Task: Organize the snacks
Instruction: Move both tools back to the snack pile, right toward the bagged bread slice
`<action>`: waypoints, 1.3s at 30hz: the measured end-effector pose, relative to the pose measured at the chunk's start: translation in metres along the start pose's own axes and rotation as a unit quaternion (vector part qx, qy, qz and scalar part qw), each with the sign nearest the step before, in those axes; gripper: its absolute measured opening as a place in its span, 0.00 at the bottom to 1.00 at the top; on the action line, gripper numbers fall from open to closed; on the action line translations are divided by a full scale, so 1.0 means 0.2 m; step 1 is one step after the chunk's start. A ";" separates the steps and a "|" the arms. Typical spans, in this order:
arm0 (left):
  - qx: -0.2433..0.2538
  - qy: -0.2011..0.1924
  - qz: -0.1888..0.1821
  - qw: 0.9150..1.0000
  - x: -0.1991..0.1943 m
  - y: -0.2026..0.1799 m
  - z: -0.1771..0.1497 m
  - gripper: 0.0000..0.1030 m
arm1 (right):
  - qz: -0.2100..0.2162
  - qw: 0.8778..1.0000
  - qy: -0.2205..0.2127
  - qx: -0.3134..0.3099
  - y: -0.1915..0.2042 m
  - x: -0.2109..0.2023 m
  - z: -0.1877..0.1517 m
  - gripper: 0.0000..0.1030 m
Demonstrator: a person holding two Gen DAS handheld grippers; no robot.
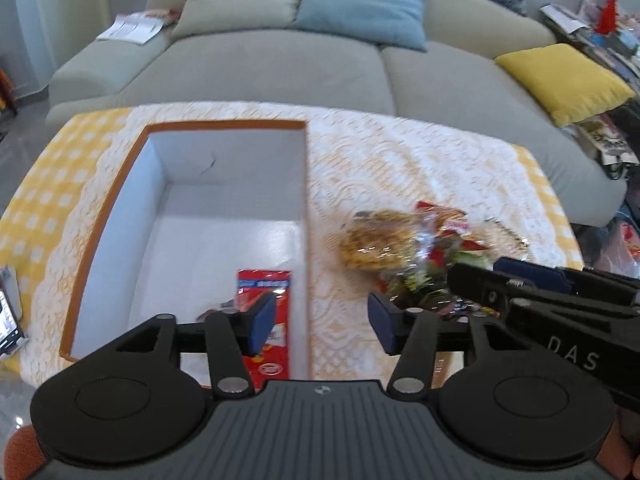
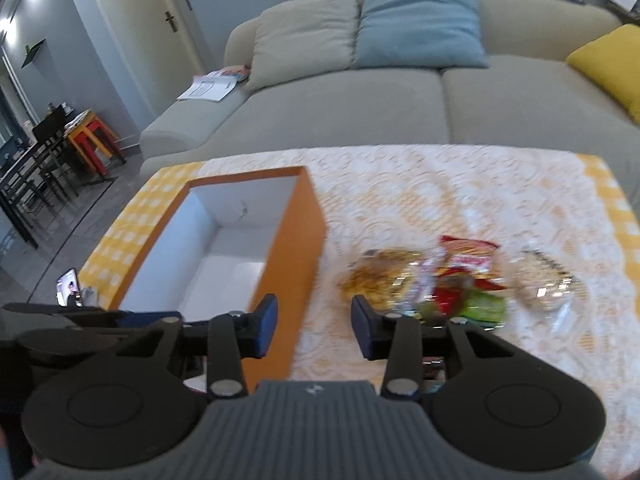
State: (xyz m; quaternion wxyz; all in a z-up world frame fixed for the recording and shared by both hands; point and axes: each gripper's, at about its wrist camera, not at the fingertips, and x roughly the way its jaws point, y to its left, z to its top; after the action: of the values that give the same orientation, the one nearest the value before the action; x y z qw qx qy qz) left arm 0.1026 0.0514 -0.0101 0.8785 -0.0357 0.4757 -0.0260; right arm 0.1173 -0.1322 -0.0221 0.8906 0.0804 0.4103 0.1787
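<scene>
Both tools [image 1: 322, 322] [image 2: 314, 326] gape empty between orange box [image 2: 288, 256] and snack pile [image 1: 404, 248].

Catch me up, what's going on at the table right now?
A person with a gripper in each hand is sorting snacks into an orange box on the table. One red packet already lies inside the box. The left gripper and right gripper are both open with nothing between their pads. A pile of snacks, mostly clear and red bags, sits on the lace cloth to the right of the box, not yet packed.
</scene>
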 end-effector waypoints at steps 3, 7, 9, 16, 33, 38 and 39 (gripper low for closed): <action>0.005 -0.003 -0.009 1.000 -0.02 -0.05 -0.02 0.62 | -0.008 1.000 -0.002 0.007 -0.08 -0.05 -0.03 0.46; 0.028 -0.012 -0.023 0.999 -0.04 -0.15 -0.05 0.62 | -0.028 0.999 -0.001 0.024 -0.22 -0.12 -0.10 0.50; 0.044 -0.011 -0.036 0.998 -0.04 -0.20 -0.08 0.62 | -0.038 0.999 0.005 0.031 -0.30 -0.13 -0.14 0.50; 0.100 0.029 -0.073 0.992 0.07 -0.41 -0.18 0.62 | -0.063 0.995 0.054 0.049 -0.50 -0.12 -0.31 0.50; 0.095 0.138 -0.051 0.985 0.51 -0.48 -0.41 0.52 | -0.046 0.965 0.136 0.218 -0.81 0.12 -0.60 0.51; 0.092 0.149 -0.051 0.983 0.55 -0.47 -0.42 0.45 | -0.052 0.966 0.125 0.219 -0.81 0.15 -0.58 0.53; 0.091 0.149 -0.054 0.983 0.55 -0.47 -0.42 0.42 | -0.050 0.965 0.123 0.225 -0.81 0.16 -0.58 0.54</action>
State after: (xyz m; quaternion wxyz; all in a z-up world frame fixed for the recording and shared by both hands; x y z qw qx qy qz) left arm 0.0917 -0.0538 -0.1392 0.7946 0.0229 0.5943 -0.1220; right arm 0.0894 -0.2709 -0.1663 0.8000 0.2357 0.5499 0.0457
